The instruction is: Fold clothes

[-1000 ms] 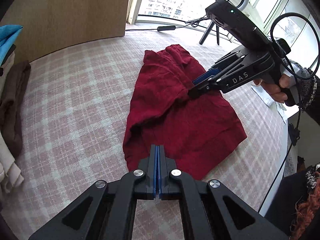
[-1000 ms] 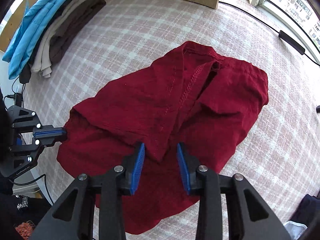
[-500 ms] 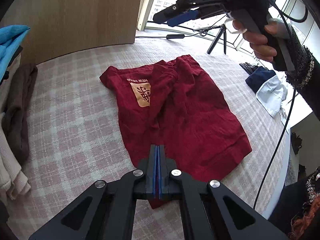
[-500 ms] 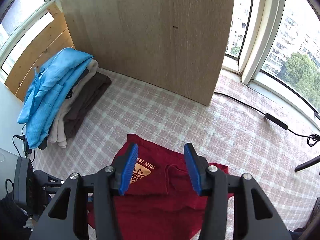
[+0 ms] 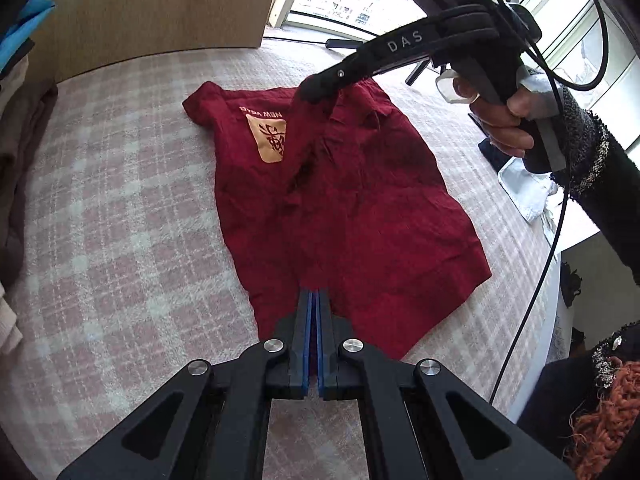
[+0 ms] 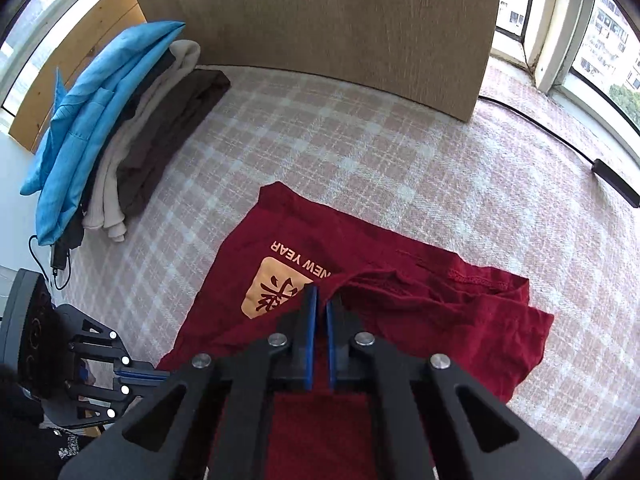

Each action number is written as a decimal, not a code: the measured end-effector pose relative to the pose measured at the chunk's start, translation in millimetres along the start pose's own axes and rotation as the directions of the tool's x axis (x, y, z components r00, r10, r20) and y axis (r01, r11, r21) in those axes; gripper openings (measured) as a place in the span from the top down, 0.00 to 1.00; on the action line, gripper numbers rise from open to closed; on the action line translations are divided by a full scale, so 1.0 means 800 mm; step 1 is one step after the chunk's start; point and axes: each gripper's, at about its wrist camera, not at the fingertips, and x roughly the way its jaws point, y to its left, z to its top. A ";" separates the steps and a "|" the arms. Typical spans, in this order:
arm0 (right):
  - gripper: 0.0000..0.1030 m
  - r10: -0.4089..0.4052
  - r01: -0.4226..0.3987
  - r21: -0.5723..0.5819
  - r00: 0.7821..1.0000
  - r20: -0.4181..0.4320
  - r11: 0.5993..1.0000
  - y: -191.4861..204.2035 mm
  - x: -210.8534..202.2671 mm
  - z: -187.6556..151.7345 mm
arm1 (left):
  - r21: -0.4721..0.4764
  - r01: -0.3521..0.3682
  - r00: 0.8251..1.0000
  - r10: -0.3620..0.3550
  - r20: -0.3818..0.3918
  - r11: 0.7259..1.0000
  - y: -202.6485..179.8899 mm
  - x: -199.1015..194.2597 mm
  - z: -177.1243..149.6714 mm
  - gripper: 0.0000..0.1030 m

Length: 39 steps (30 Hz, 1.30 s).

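A dark red T-shirt (image 5: pixel 344 200) with an orange print patch (image 5: pixel 270 138) lies spread on the pink checked cloth (image 5: pixel 120 240). My left gripper (image 5: pixel 315 294) is shut on the shirt's near hem. My right gripper (image 6: pixel 321 300) is shut on a fold of the red shirt (image 6: pixel 400 320) next to the "NEW YEAR" print (image 6: pixel 276 290), holding it slightly raised. It also shows in the left wrist view (image 5: pixel 316 88), over the shirt's far part. The left gripper shows at the lower left of the right wrist view (image 6: pixel 156 374).
A stack of folded clothes, blue (image 6: pixel 92 120) on top of cream and brown, lies at the left. A wooden board (image 6: pixel 340 20) stands behind. A black cable (image 6: pixel 560 136) runs by the window. Dark and white garments (image 5: pixel 524 188) lie at the right edge.
My right gripper was open and lifted away from the shirt; it has come down and shut on a fold by the print. My left gripper stays shut on the hem.
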 end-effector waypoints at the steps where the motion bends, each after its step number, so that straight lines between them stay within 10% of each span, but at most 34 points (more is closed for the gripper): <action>1: 0.96 0.003 -0.003 -0.002 1.000 0.009 1.000 0.002 -0.004 0.003 | -0.008 -0.002 1.000 0.002 -0.002 1.000 -0.001 0.003 -0.003 1.00; 5: 0.96 -0.014 0.014 -0.014 1.000 0.003 1.000 0.008 -0.007 0.013 | -0.089 0.023 0.999 -0.021 0.025 0.996 0.000 -0.001 -0.007 0.99; 9: 0.96 -0.010 0.010 -0.003 1.000 0.005 1.000 0.008 -0.006 0.017 | -0.112 0.038 0.998 -0.033 0.045 0.993 -0.003 -0.010 -0.010 0.74; 20: 0.96 -0.030 0.030 0.013 1.000 0.007 0.999 0.004 0.000 0.030 | -0.139 0.058 0.998 -0.054 0.037 0.989 -0.002 -0.011 -0.016 0.71; 29: 0.96 -0.061 0.061 -0.023 0.998 -0.012 0.998 0.012 0.015 0.032 | -0.041 -0.103 0.994 0.104 0.015 0.994 -0.019 -0.038 -0.022 0.71; 39: 0.96 -0.066 0.066 -0.023 0.998 -0.004 0.998 0.012 0.015 0.031 | -0.014 -0.130 0.991 0.130 0.022 0.991 -0.040 -0.055 -0.019 0.69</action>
